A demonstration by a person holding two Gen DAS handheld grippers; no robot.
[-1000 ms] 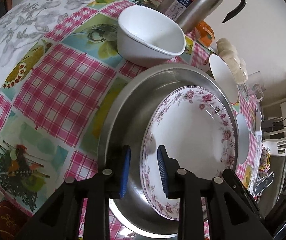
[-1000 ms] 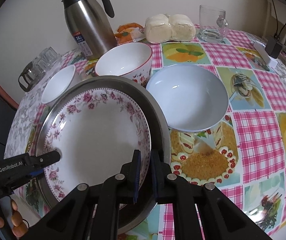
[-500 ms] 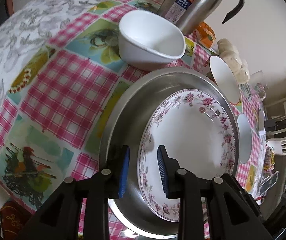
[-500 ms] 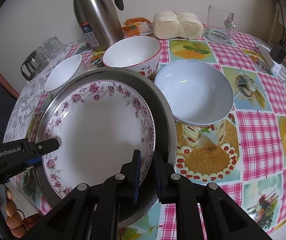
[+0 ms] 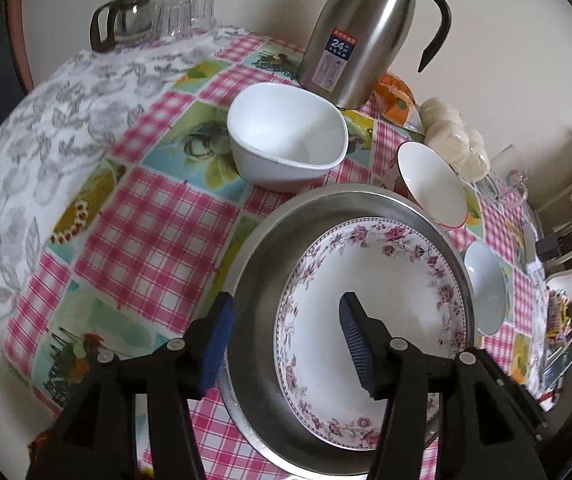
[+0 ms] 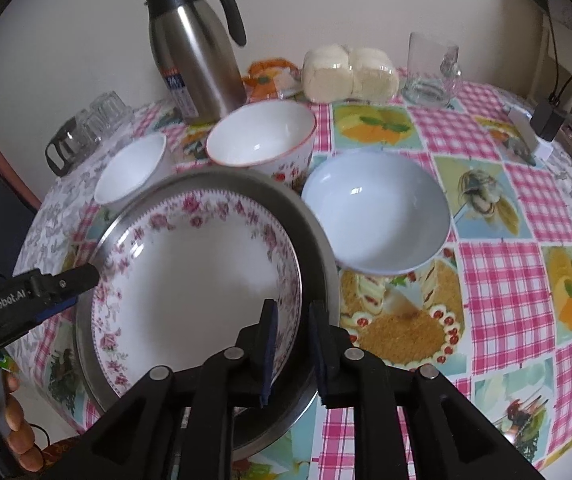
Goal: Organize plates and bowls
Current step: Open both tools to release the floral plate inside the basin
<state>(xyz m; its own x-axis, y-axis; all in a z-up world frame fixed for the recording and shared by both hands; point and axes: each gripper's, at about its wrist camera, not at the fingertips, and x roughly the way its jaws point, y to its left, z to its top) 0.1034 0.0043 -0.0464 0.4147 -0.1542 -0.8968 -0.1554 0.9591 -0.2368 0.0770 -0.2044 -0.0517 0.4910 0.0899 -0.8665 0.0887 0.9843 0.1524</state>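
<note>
A floral-rimmed plate lies inside a steel basin, three bowls nearby.

We see that each gripper, left gripper and right gripper, consists of two matte black angular arms, each fastened with round silver screws and tipped with a ribbed dark blue pad. In the right wrist view, at nine o'clock, the left unit's black body carries white "GenRobot.AI" lettering, a dark screw and a blue pad edge. At seven o'clock, bare fingers wrap a grey handle.
</note>
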